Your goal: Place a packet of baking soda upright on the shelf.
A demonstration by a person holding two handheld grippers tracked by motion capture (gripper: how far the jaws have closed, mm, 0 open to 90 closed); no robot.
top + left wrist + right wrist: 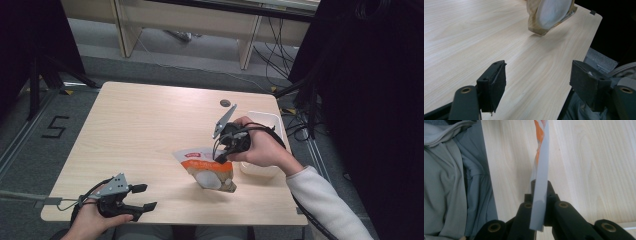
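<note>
An orange, white and tan stand-up pouch [210, 172] hangs tilted just above the wooden table [150, 125], right of centre. My right gripper [220, 159] is shut on its top edge. In the right gripper view the black jaws [540, 186] pinch the pouch's thin white rim [542, 157] edge-on. My left gripper [148, 196] rests near the table's front left corner, open with nothing between its fingers. In the left gripper view its two pads [495, 83] stand wide apart over bare wood, and the pouch [551, 12] is farther off at the top.
A white shallow bin [272, 122] sits at the table's right edge, just behind the right hand. A small dark round cap [225, 103] is set into the tabletop at the back. The person's grey clothing [449, 182] lies beyond the near edge.
</note>
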